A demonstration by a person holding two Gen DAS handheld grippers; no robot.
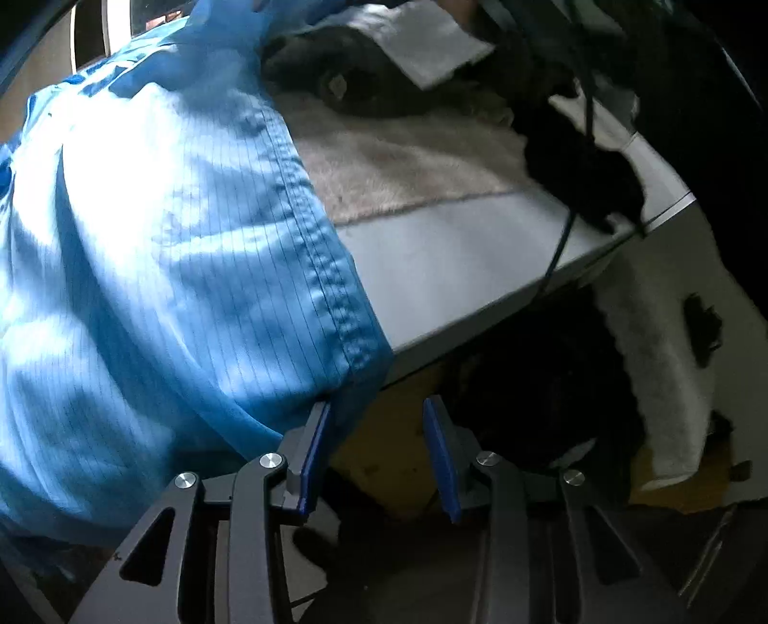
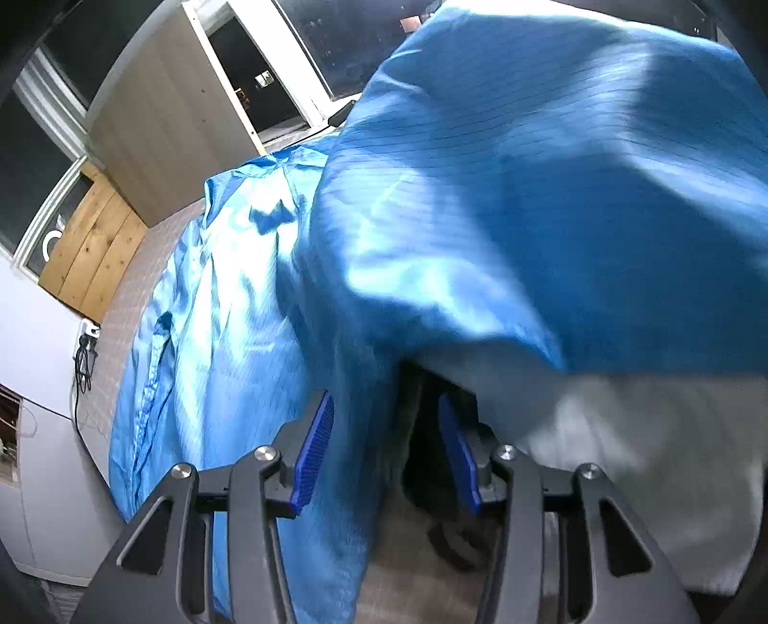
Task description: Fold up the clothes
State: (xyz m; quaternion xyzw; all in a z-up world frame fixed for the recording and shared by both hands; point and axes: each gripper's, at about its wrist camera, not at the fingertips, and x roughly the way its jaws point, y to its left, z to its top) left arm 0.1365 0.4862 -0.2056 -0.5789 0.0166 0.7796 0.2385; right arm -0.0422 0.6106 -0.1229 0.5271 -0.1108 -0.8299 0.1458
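A shiny blue striped garment (image 1: 158,230) lies over the left of a white table (image 1: 456,269), its stitched hem hanging off the front edge. My left gripper (image 1: 377,408) is open, its jaws apart, with the garment's hanging corner between the blue pads (image 1: 314,456). In the right wrist view the same blue garment (image 2: 504,201) drapes in big folds and hangs down. My right gripper (image 2: 386,408) is open, and a hanging fold of the garment lies between its pads (image 2: 314,449).
A beige fleece cloth (image 1: 408,158), dark clothing (image 1: 345,72) and a white folded item (image 1: 427,43) lie on the table. A black cable (image 1: 571,201) crosses its right edge. Dark clutter sits under the table. A white cloth (image 2: 624,432), a wall, wooden panel (image 2: 91,249) and windows show at right.
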